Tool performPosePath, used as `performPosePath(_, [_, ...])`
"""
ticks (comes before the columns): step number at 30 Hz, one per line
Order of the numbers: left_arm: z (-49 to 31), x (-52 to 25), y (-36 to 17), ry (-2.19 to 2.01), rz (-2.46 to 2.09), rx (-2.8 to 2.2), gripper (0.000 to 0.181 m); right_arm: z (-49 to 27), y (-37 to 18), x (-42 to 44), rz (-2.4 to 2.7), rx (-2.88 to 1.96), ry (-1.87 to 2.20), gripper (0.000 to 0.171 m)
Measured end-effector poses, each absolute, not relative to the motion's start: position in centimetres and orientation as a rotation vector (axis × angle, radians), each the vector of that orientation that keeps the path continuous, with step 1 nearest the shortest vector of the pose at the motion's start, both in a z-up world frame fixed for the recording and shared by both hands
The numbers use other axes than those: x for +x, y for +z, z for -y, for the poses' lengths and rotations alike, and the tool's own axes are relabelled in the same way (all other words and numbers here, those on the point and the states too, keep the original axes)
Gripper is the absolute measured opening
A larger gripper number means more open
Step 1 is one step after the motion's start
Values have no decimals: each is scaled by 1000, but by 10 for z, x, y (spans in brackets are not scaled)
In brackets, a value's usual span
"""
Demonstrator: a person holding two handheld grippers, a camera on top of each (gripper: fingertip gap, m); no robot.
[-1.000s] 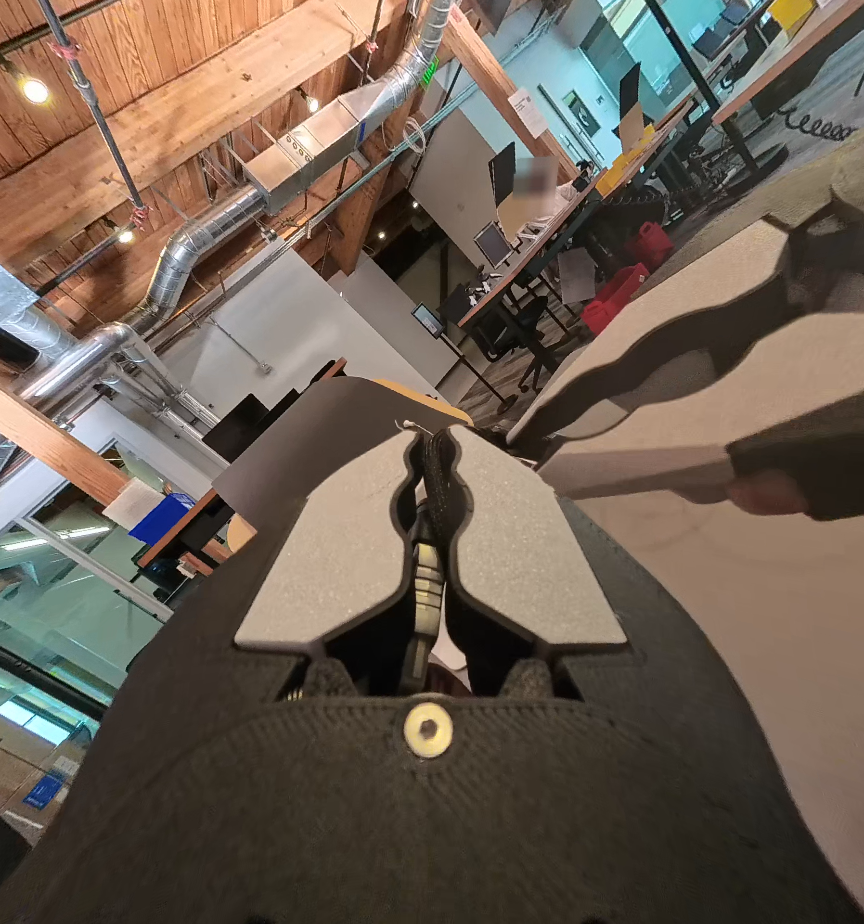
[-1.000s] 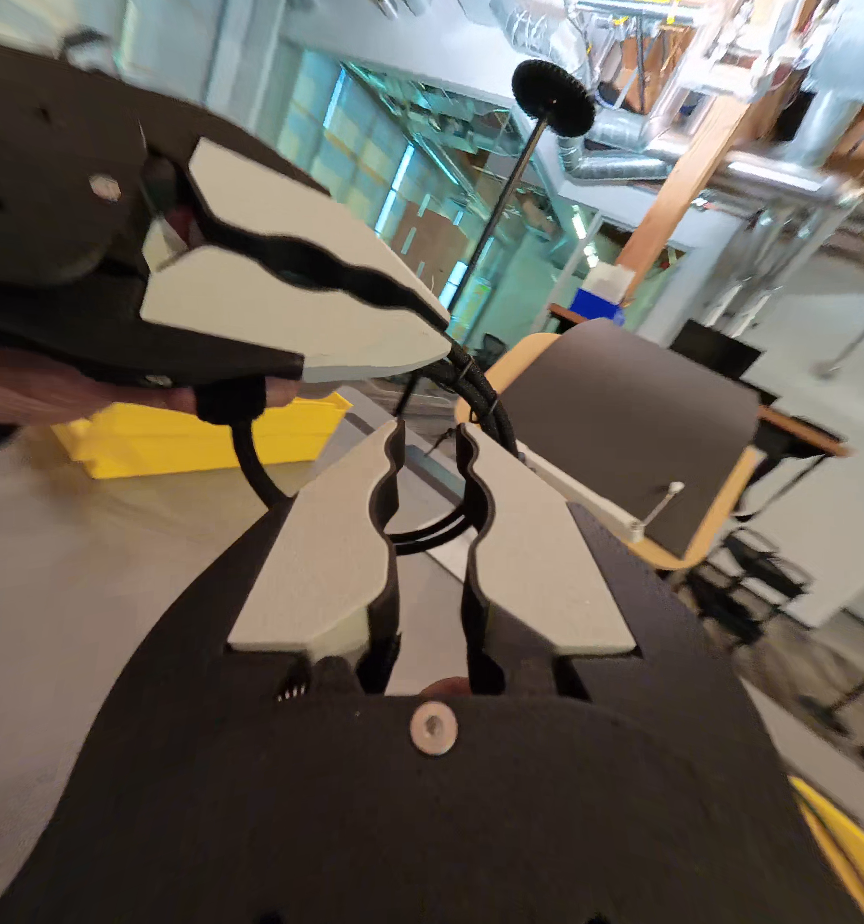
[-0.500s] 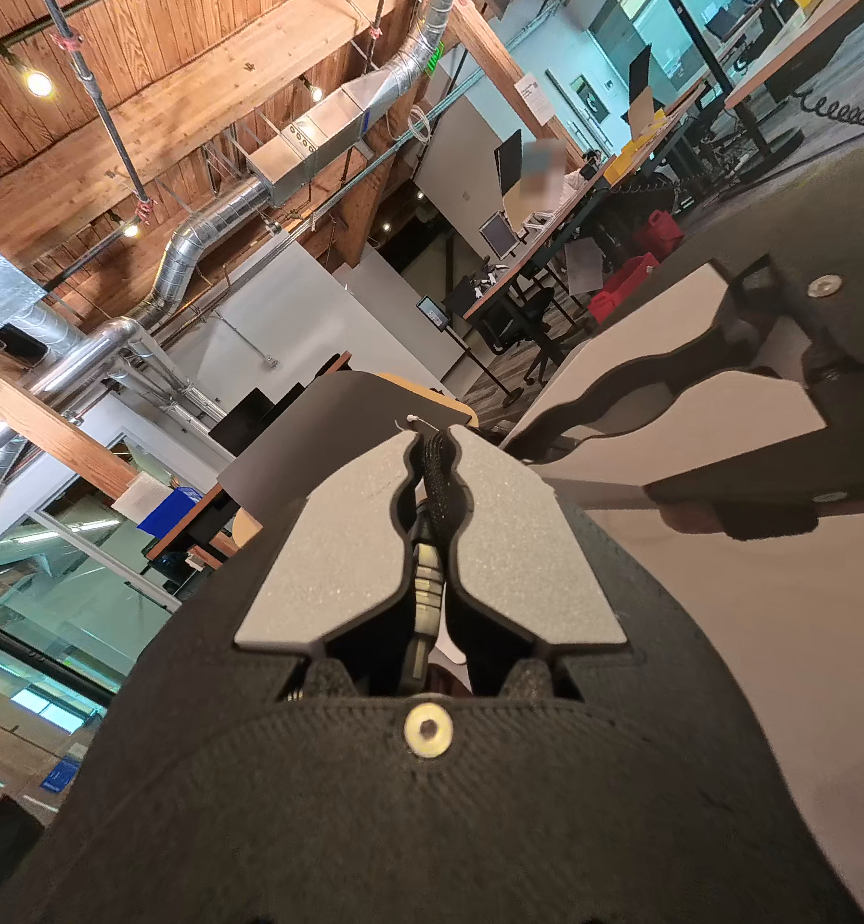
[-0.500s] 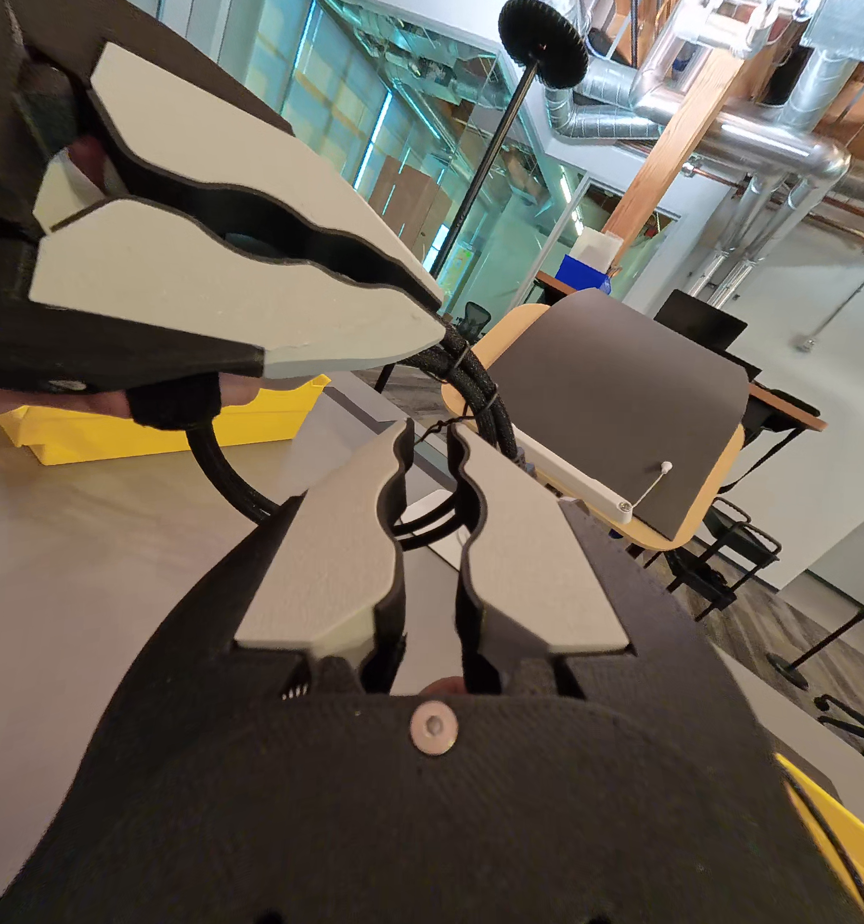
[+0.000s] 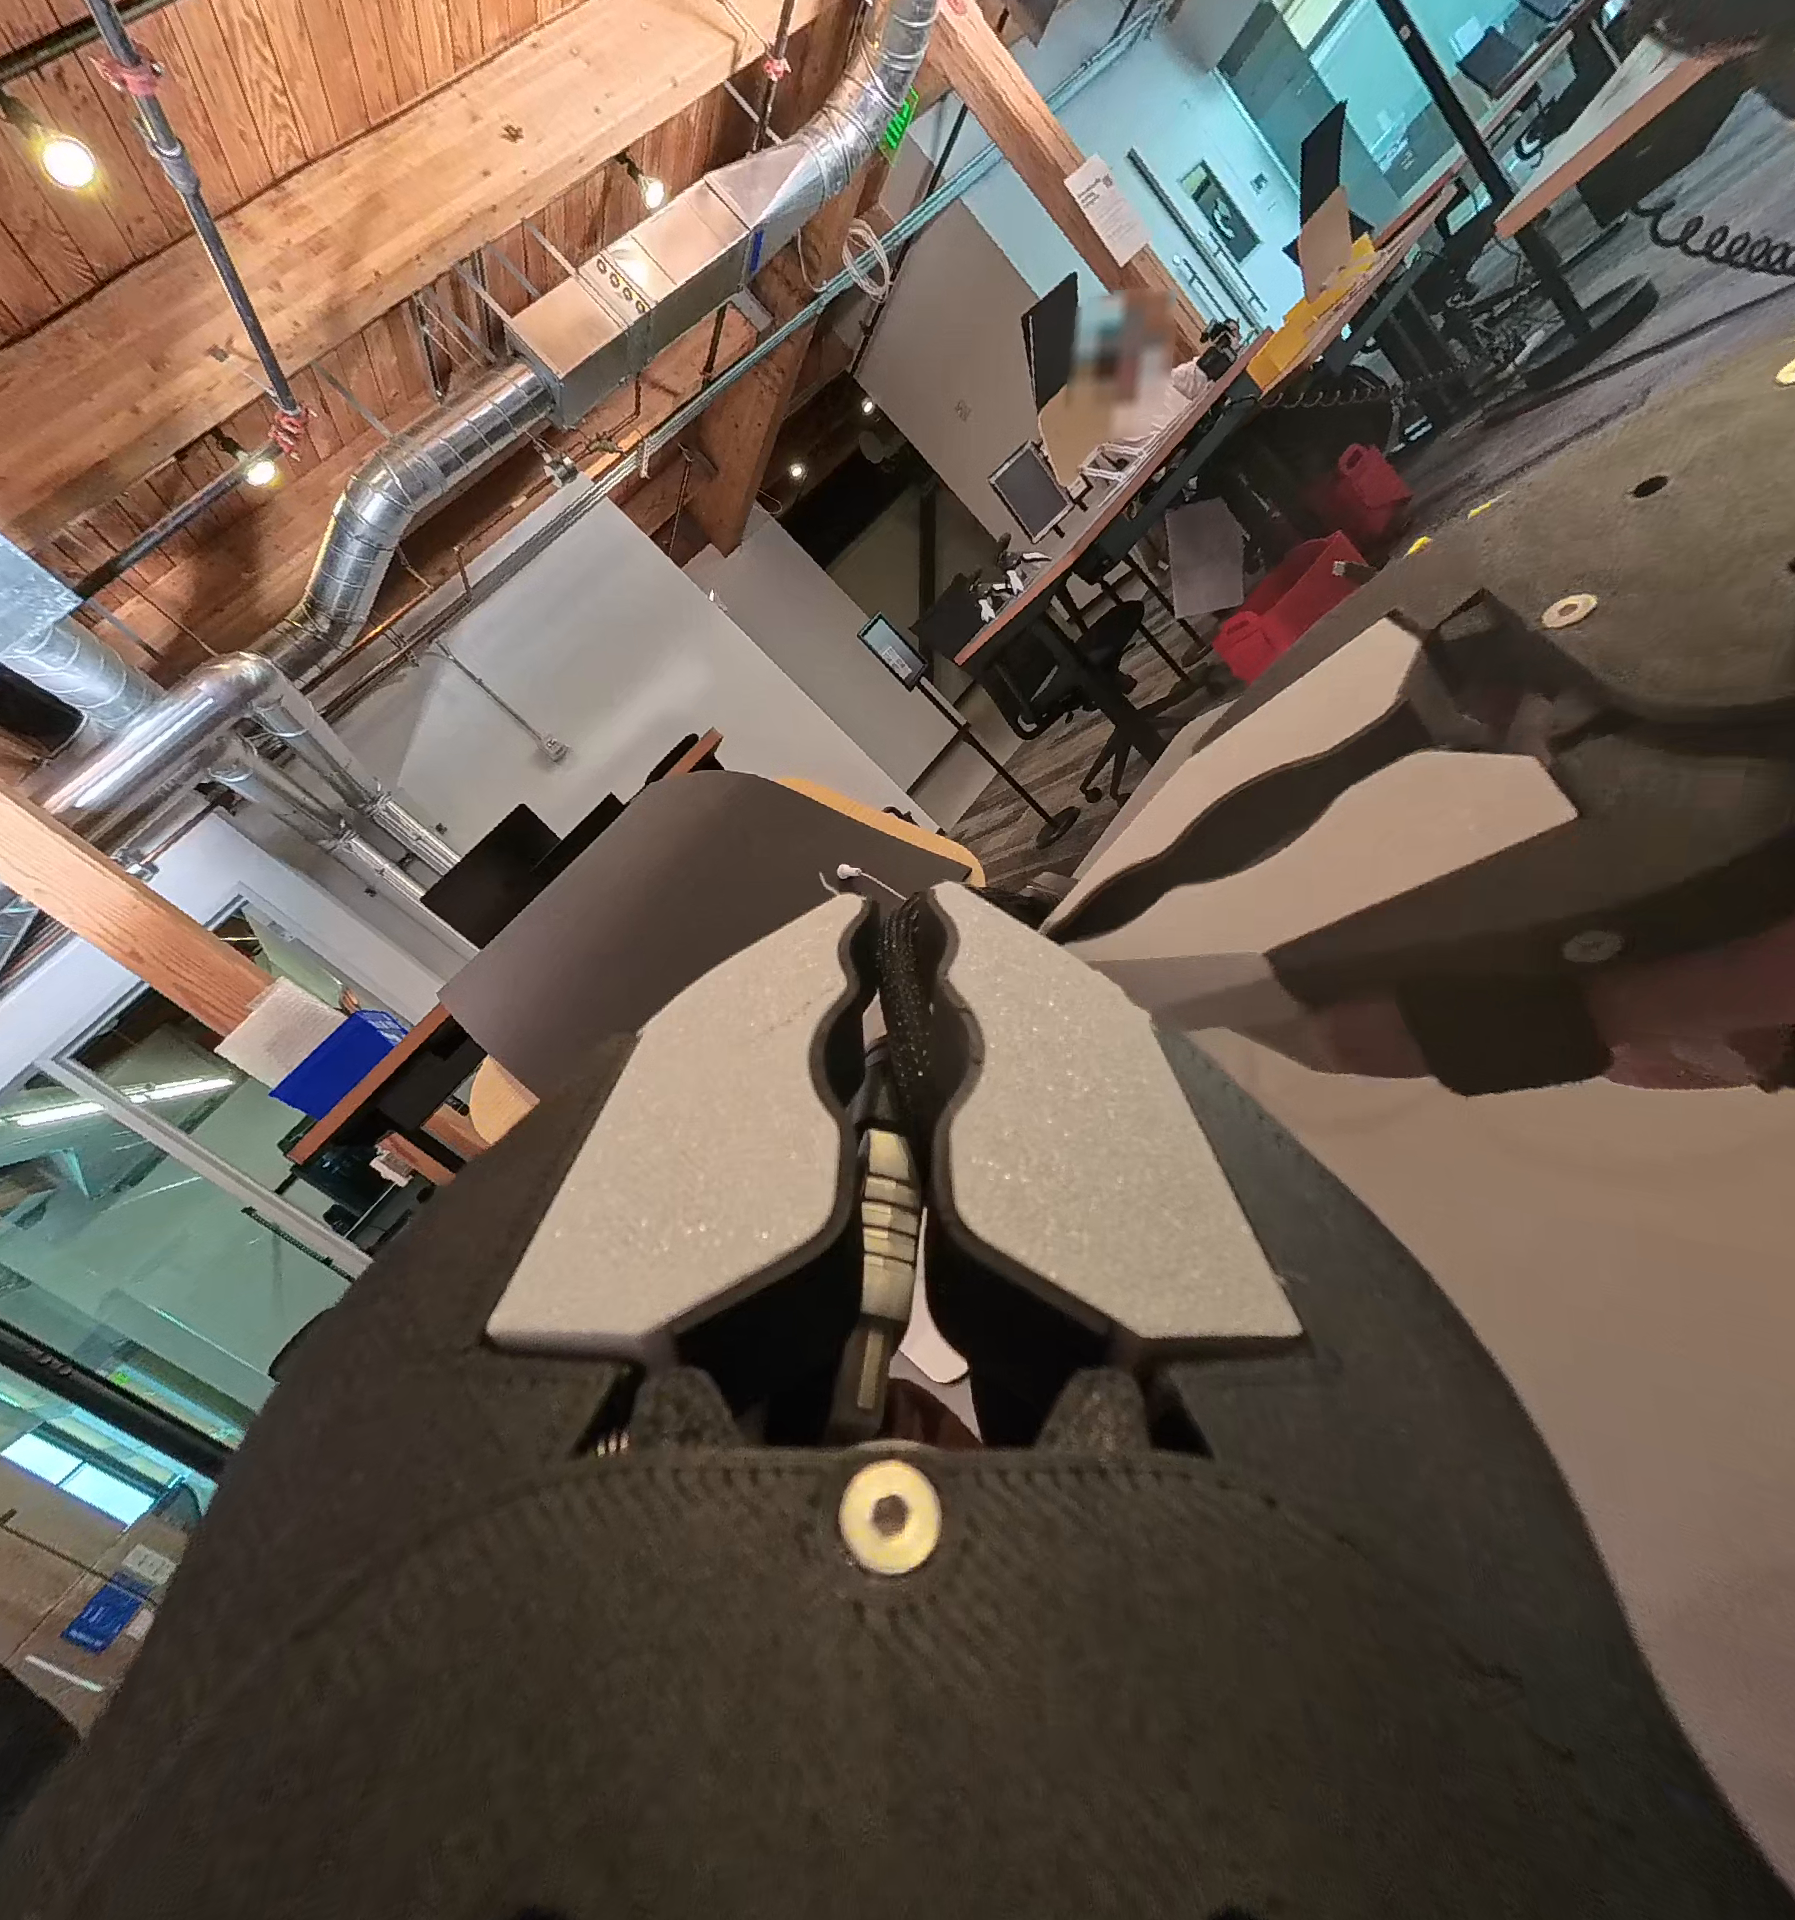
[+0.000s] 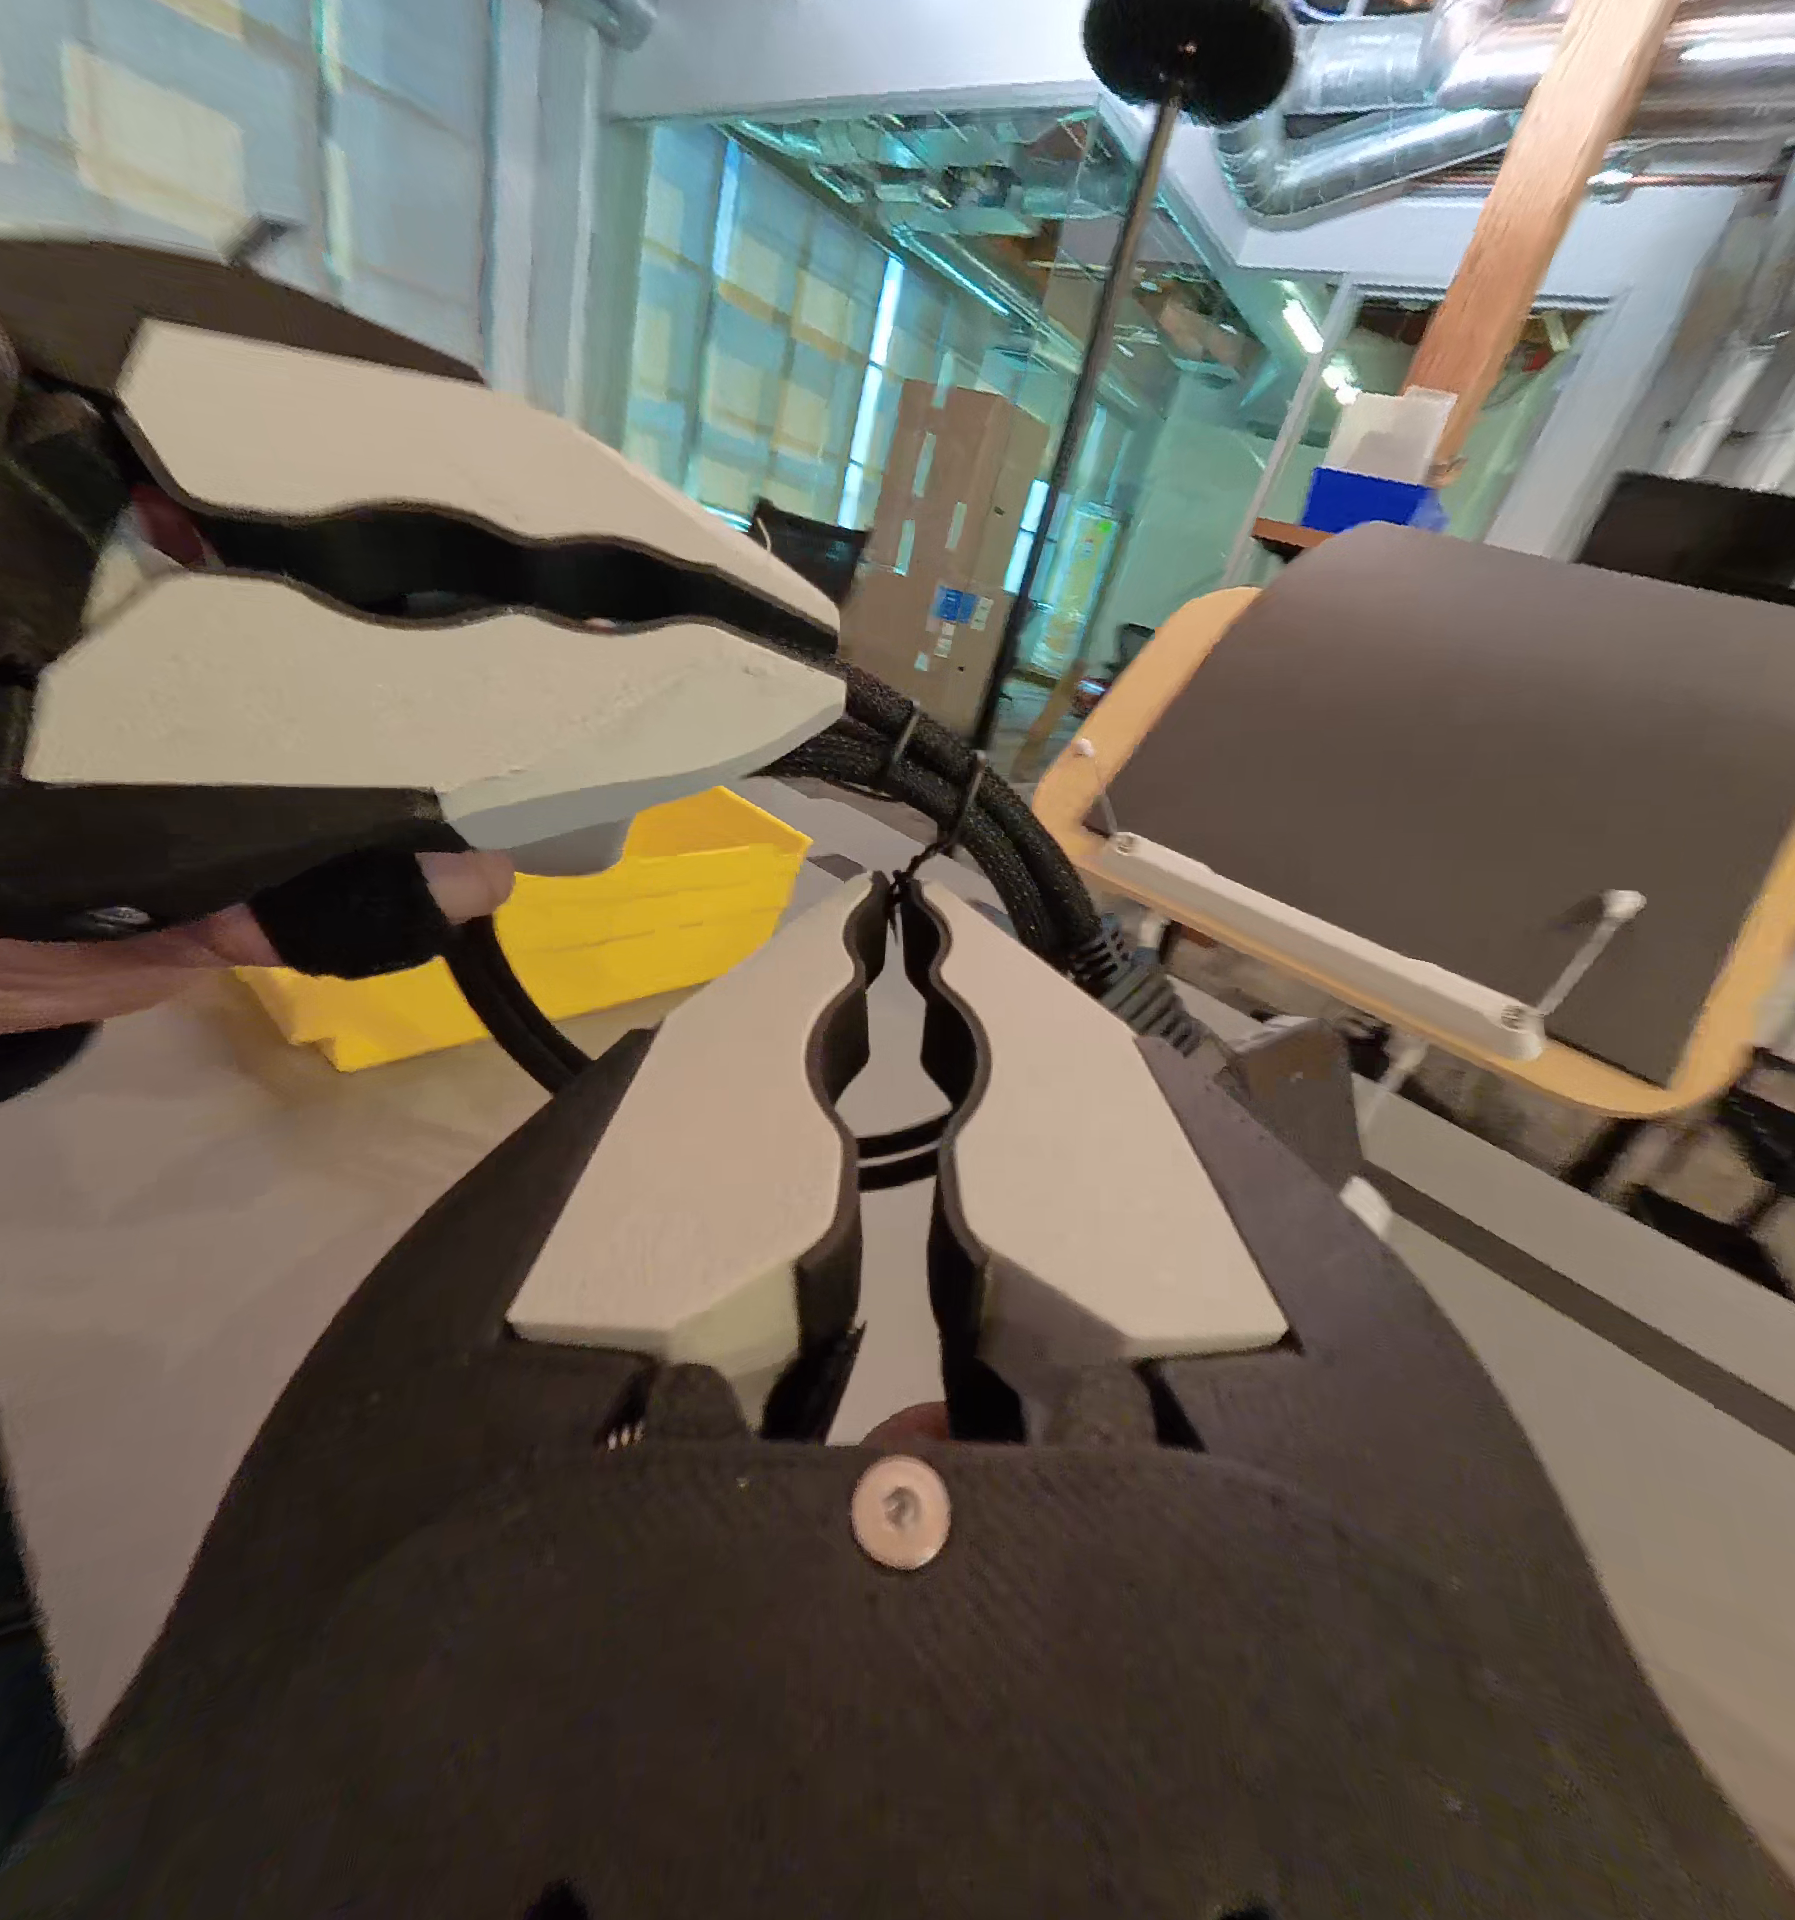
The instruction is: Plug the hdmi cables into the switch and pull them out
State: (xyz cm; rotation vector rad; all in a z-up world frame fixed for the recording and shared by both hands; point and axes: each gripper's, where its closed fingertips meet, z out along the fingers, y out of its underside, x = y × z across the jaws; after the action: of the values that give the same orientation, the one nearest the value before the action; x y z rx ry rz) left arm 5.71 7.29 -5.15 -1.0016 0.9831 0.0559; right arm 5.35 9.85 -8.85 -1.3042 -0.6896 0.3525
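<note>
My left gripper [image 5: 898, 914] is shut on a black braided HDMI cable [image 5: 908, 997]. The cable's metal plug [image 5: 891, 1216] lies back between the fingers. In the right wrist view the left gripper [image 6: 820, 665] holds the coiled cable bundle [image 6: 1018, 831] above the table. My right gripper [image 6: 895, 894] sits just below the bundle, with its tips closed on the thin tail of a black cable tie [image 6: 960, 800] that binds the coil. It also shows in the left wrist view [image 5: 1064, 925], close to the right. A ribbed plug end [image 6: 1142, 992] hangs behind the right finger. No switch is in view.
A yellow bin [image 6: 644, 935] stands on the grey table [image 6: 197, 1195] behind the grippers. A chair with a dark back [image 6: 1444, 779] is at the table's far edge. A black pole stand [image 6: 1080, 416] rises behind. A hand in a black glove [image 6: 353, 914] holds the left gripper.
My right gripper has closed from a clear gap to tips together on the cable tie tail. The left gripper keeps its hold on the cable. Both views have tilted a little.
</note>
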Motion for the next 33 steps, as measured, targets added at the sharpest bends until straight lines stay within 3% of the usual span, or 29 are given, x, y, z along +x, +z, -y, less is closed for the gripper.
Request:
performPosePath(21, [-53,61,-36,-182,-977,-943,6,-41,-46,59,551,-977,1893,0])
performPosePath(25, [-58,58,-38,-150,-968,-962,6,-52,-54,55,538,-1065,1737,9])
performPosePath(33, [-73,50,-38,-140,-920,-1036,5,-70,-69,58,730,-1153,593,17])
